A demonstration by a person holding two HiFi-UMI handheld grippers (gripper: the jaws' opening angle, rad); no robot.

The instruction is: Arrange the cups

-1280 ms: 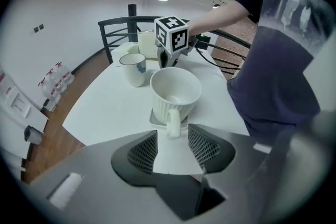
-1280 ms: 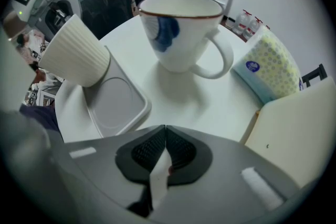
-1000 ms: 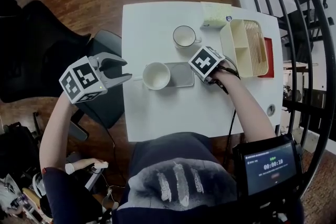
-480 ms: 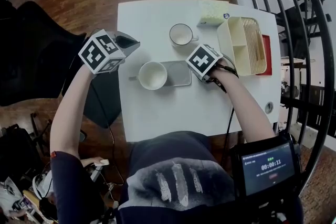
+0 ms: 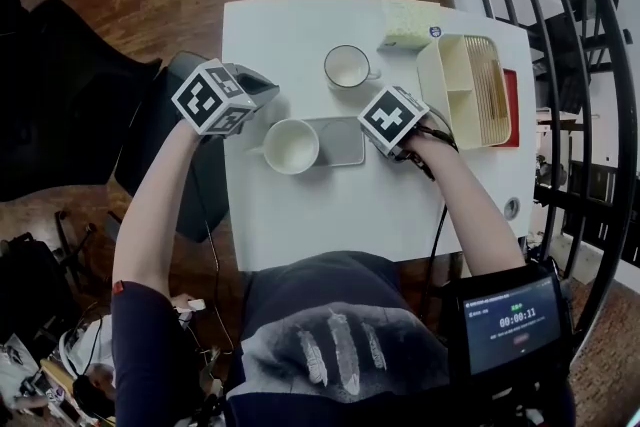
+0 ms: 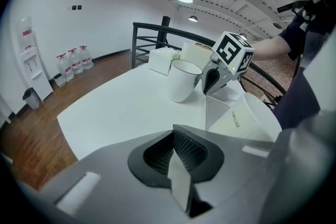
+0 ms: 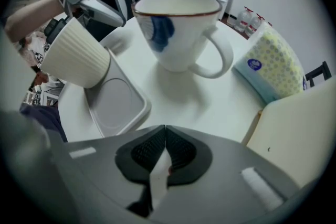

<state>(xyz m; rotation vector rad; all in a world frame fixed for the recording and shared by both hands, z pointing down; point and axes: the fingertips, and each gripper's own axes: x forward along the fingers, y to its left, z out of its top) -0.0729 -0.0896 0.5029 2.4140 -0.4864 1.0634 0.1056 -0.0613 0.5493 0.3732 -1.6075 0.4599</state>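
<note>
1. We see the ribbed cup (image 5: 292, 145) upright and empty at the left end of a grey tray (image 5: 346, 143). We cannot tell whether it stands on the tray or just beside it.
2. The mug (image 5: 347, 67) stands on the white table (image 5: 330, 215) behind the tray, apart from it, with its handle to the right. It is empty too.
3. The left gripper (image 6: 176, 141) has its jaws pressed together on nothing. It sits at the table's left edge, just beside the ribbed cup.
4. The right gripper (image 7: 165, 141) is likewise closed and empty. It points down by the tray's right end, between the tray and a cream organiser box (image 5: 428, 85).
5. The box is divided into compartments. The long one holds pale slats we cannot identify.
6. A tissue pack (image 5: 408, 23) lies near the box's far corner.
7. Only the right gripper view shows the blue mark on the mug's side and its dark rim.
8. Only the head view shows the black chair (image 5: 60, 105) left of the table.
</note>
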